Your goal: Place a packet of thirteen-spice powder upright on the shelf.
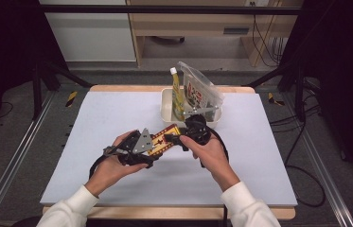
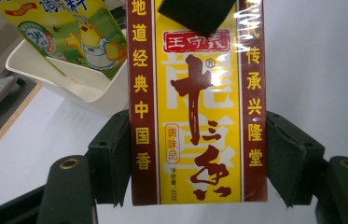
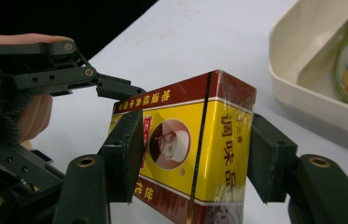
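A flat yellow and dark red seasoning box [image 1: 164, 138] with Chinese lettering hangs just above the table's middle, held between both grippers. My left gripper [image 1: 155, 146] clamps its near end; in the left gripper view the box [image 2: 198, 116] fills the gap and both pads of the gripper [image 2: 198, 158] press its red side strips. My right gripper [image 1: 177, 137] grips the other end. In the right gripper view its jaws [image 3: 197, 158] close on the box [image 3: 209, 135] across the faces, with the left gripper's fingers [image 3: 115, 88] behind.
A white tub [image 1: 166, 101] stands just beyond the hands, holding a yellow bottle [image 1: 177, 92] and a clear printed pouch [image 1: 200, 90]. Its rim [image 2: 92, 93] is close to the box's far end. The pale mat [image 1: 93, 142] covers the table.
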